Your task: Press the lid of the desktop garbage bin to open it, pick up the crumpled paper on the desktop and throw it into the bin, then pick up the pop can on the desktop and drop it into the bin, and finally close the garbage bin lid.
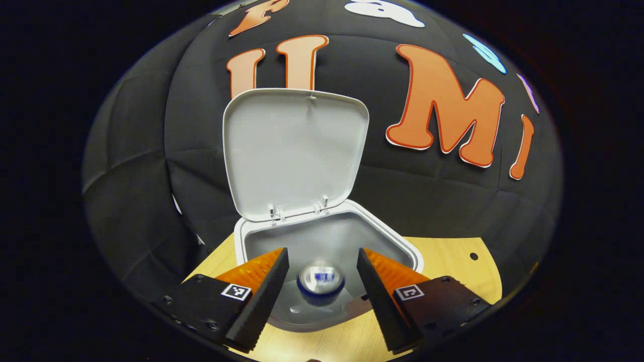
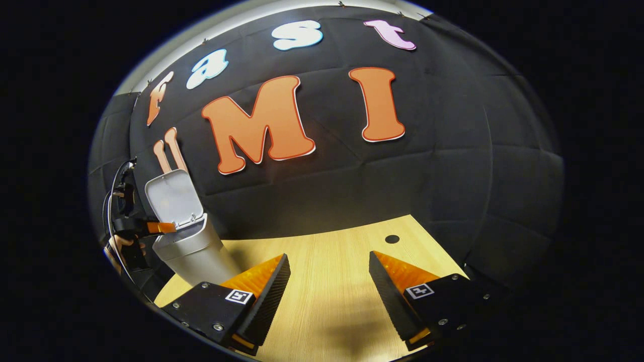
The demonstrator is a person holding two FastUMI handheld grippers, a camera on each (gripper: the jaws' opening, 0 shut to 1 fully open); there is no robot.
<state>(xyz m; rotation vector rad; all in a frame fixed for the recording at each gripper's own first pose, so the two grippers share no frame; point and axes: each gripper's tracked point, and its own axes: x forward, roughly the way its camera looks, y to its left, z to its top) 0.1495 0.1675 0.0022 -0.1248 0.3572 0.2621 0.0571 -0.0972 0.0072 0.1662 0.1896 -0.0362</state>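
The white desktop bin (image 1: 405,245) stands open, its lid (image 1: 297,151) tipped up and back on its hinges. In the left gripper view my left gripper (image 1: 322,301) hovers open just above the bin's mouth. The pop can (image 1: 320,280) is seen end-on and blurred, down inside the bin between and below my fingers, touching neither. In the right gripper view the bin (image 2: 193,251) stands at the far left with its lid (image 2: 173,198) up, and the left gripper (image 2: 151,227) reaches over its rim. My right gripper (image 2: 327,296) is open over bare tabletop, holding nothing.
The light wooden table (image 2: 327,261) runs back to the black cloth wall. A small round hole (image 2: 392,239) sits near its far edge. A hand (image 2: 118,244) with cables holds the left gripper beside the bin.
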